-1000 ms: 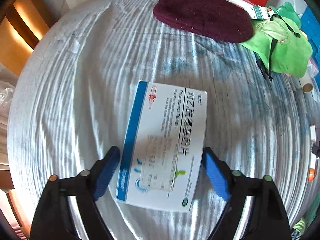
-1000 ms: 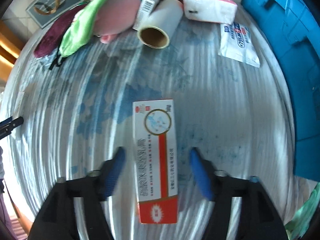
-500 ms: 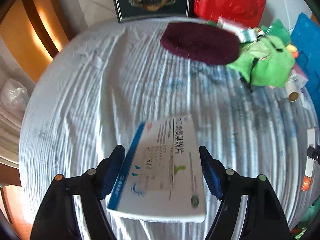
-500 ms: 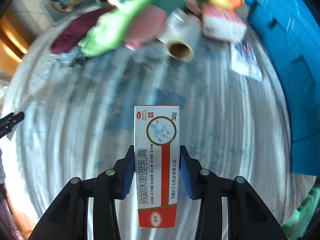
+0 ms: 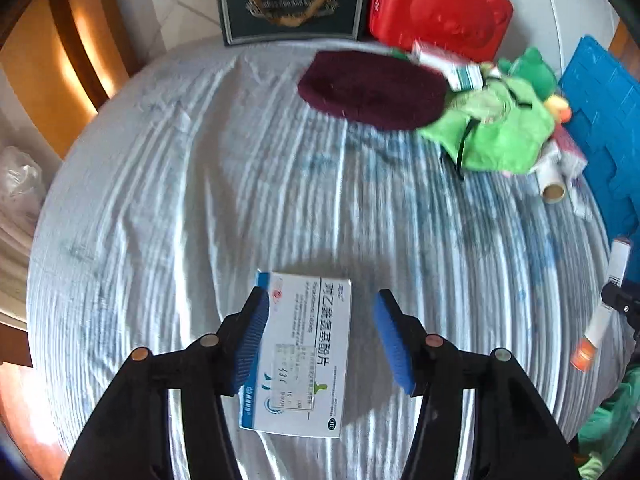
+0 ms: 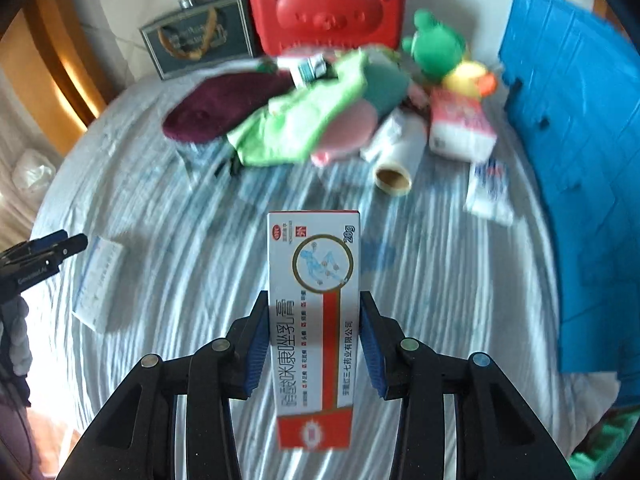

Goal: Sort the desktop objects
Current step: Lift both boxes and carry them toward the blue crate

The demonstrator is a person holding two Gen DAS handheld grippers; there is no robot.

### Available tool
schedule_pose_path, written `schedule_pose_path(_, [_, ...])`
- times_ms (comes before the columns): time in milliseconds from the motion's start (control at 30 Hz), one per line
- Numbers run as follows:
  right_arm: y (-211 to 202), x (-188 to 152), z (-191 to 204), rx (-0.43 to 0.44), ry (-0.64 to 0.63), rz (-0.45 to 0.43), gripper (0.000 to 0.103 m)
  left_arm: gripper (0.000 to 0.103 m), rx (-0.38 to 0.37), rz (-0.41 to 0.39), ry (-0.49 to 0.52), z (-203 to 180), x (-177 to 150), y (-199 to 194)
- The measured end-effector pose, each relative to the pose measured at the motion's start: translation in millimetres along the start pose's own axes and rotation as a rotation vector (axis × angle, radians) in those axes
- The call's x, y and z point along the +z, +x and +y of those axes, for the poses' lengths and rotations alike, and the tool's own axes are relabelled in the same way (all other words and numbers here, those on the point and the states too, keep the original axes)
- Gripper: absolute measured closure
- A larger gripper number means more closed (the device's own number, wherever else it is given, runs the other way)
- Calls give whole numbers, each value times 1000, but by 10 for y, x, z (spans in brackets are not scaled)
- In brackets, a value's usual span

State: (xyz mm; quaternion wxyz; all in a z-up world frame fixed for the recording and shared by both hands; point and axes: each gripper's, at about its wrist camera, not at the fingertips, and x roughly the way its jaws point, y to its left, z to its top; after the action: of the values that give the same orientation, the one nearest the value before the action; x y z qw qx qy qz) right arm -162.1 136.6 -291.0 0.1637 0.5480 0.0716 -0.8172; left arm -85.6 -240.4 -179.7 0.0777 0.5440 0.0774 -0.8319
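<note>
A white and blue tablet box (image 5: 304,360) lies on the striped cloth below my left gripper (image 5: 320,296). The jaws are closing; the left pad overlaps the box's edge and the right pad (image 5: 392,340) stands clear of it, so nothing is pressed. In the right wrist view the same box (image 6: 100,276) rests flat just under the left gripper (image 6: 68,242). My right gripper (image 6: 313,298) is shut on a red and white ointment box (image 6: 316,256), held lengthwise above the cloth.
A maroon hat (image 5: 372,88), green plush toys (image 5: 500,136), a paper roll (image 6: 396,160), a tissue pack (image 6: 460,128) and a sachet (image 6: 490,192) crowd the far side. Behind stand a red bear case (image 6: 328,8) and a dark framed box (image 5: 288,4). A blue crate (image 6: 580,120) is at the right.
Both grippers rose. The right one shut on the ointment box and lifted it. The left one gripped the tablet box half a second ago; now the box sits lower, free of the pads.
</note>
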Motion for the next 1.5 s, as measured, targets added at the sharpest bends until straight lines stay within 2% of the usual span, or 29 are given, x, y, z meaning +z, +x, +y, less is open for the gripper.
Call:
schedule_pose_path(67, [150, -34, -25, 10, 10, 34, 62, 48, 58, 61, 32, -13, -51, 198])
schedule_pose_path(133, [315, -46, -28, 8, 17, 67, 62, 37, 106, 123, 43, 29, -115, 397])
schedule_pose_path(167, [380, -54, -29, 3, 16, 82, 62, 15, 108, 71, 24, 85, -141, 382])
schedule_pose_path(200, [450, -61, -21, 3, 17, 95, 62, 0, 133, 87, 27, 116, -156, 444])
schedule_pose_path(233, [524, -64, -15, 9, 23, 111, 62, 0, 139, 105, 27, 152, -172, 518])
schedule_pose_path(300, [630, -64, 10, 14, 29, 127, 61, 0, 49, 101, -33, 259, -215, 595])
schedule_pose_path(333, [625, -63, 32, 1, 19, 111, 56, 0, 13, 107, -63, 293, -237, 640])
schedule_pose_path(367, [638, -49, 48, -3, 12, 115, 53, 0, -54, 139, -87, 304, -276, 742])
schedule_pose_path(400, [652, -32, 67, -5, 7, 115, 50, 0, -28, 141, -56, 248, -297, 774])
schedule_pose_path(433, [669, -11, 72, -5, 7, 121, 45, 0, 35, 145, 28, 114, -336, 825])
schedule_pose_path(467, [689, 12, 57, -14, 14, 124, 44, 0, 34, 123, 74, 8, -385, 850])
schedule_pose_path(500, [694, 26, 35, -24, 20, 125, 44, 0, 27, 145, 92, -60, -424, 908])
schedule_pose_path(633, [805, 62, -62, -55, 48, 160, 44, 2, 25, 123, 52, -176, -515, 1095])
schedule_pose_path(667, [862, 61, -85, -66, 55, 174, 44, 8, 33, 112, 28, -179, -527, 1140])
schedule_pose_path(700, [897, 59, -90, -64, 56, 180, 44, 20, 42, 102, 3, -179, -535, 1169])
schedule_pose_path(733, [949, 53, -92, -61, 54, 187, 44, 27, 50, 93, -19, -186, -540, 1193])
schedule_pose_path(767, [954, 55, -68, -79, 37, 170, 49, 31, 53, 89, -33, -206, -545, 1228])
schedule_pose_path(800, [933, 67, -39, -66, 31, 161, 58, 31, 55, 86, -40, -228, -552, 1263])
schedule_pose_path(833, [894, 80, -7, -79, 27, 154, 63, 31, 58, 78, -40, -270, -571, 1317])
schedule_pose_path(900, [752, 85, 78, -72, 3, 109, 63, 31, 84, 63, -32, -334, -602, 1362])
schedule_pose_path(1000, [478, 80, 175, -26, -13, 54, 63, 31, 139, -16, -3, -446, -582, 1246])
schedule_pose_path(1200, [-68, 88, 312, 34, -58, -76, 63, 32, 157, -134, -32, -592, -450, 991])
schedule_pose_path(1300, [-175, 107, 405, 42, -86, -112, 63, 32, 199, -187, -24, -639, -495, 847])
schedule_pose_path(1400, [-237, 86, 415, 70, -102, -126, 63, 32, 141, -231, -37, -860, -529, 724])
schedule_pose_path(1500, [-370, 24, 402, 95, -120, -174, 63, 32, 144, -286, -24, -1075, -459, 557])
